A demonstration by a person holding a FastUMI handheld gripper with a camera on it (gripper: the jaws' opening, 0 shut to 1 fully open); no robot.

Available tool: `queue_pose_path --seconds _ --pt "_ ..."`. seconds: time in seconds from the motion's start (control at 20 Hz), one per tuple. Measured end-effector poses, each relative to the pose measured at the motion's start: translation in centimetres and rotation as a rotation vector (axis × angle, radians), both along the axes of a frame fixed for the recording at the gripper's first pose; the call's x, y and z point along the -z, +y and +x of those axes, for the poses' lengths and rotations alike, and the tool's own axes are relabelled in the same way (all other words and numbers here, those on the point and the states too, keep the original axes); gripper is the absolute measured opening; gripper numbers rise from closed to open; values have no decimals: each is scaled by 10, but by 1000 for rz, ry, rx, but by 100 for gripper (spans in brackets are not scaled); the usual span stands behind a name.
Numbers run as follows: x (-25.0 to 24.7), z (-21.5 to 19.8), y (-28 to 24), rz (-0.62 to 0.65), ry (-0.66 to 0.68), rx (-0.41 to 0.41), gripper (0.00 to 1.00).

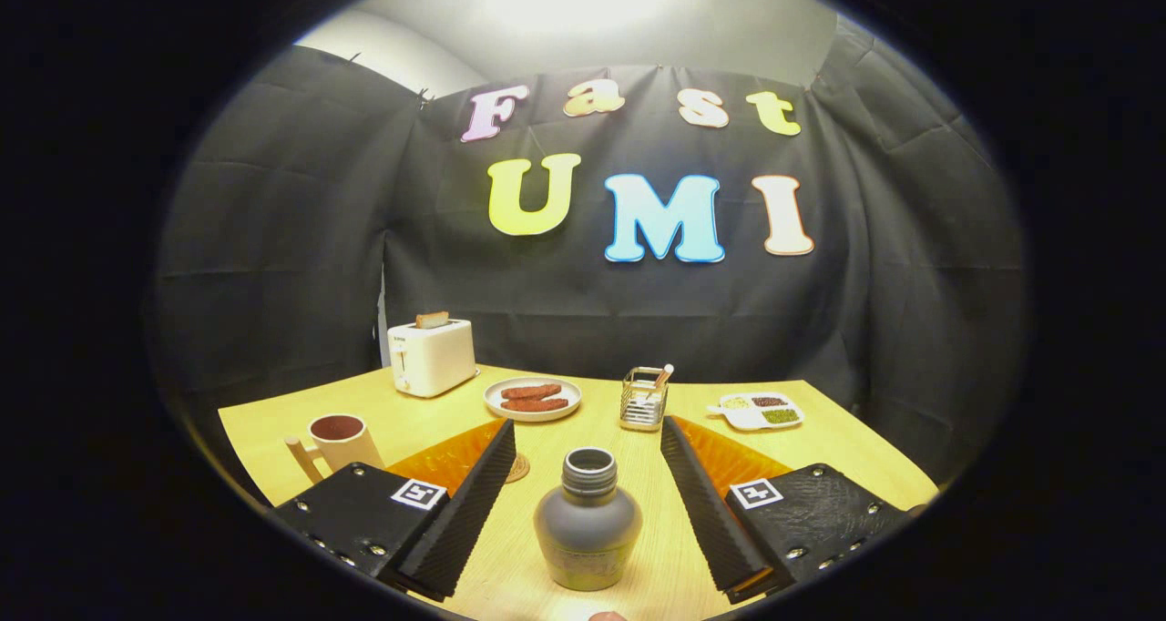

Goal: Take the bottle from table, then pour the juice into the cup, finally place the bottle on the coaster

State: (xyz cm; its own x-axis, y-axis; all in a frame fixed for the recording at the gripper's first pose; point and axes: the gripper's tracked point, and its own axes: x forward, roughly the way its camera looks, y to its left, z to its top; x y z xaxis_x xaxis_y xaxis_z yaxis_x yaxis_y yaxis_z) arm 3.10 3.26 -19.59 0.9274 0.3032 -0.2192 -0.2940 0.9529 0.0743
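A grey round-bodied bottle with an open neck stands upright on the wooden table, between my two fingers. My gripper is open, with a gap on each side of the bottle, and neither finger touches it. A cream cup with a handle and a dark inside stands to the left, beyond the left finger. A round woven coaster peeks out just past the left fingertip, mostly hidden by it.
Along the far edge of the table stand a white toaster with a slice in it, a plate of sausages, a metal wire holder and a white divided dish. Black cloth closes the booth behind.
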Motion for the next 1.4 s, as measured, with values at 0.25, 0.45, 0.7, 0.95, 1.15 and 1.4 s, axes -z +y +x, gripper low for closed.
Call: queue_pose_path --seconds 0.25,0.45,0.7,0.95,1.15,1.4 --pt "32 -4 2 -20 69 -12 98" --pt "57 -10 4 -44 127 -24 98" --pt "81 -15 1 -62 181 -19 98" --pt "102 -22 -3 -58 240 -5 98" --pt "116 -28 -4 -61 275 -4 98" --pt "123 -26 -2 -69 293 -5 98"
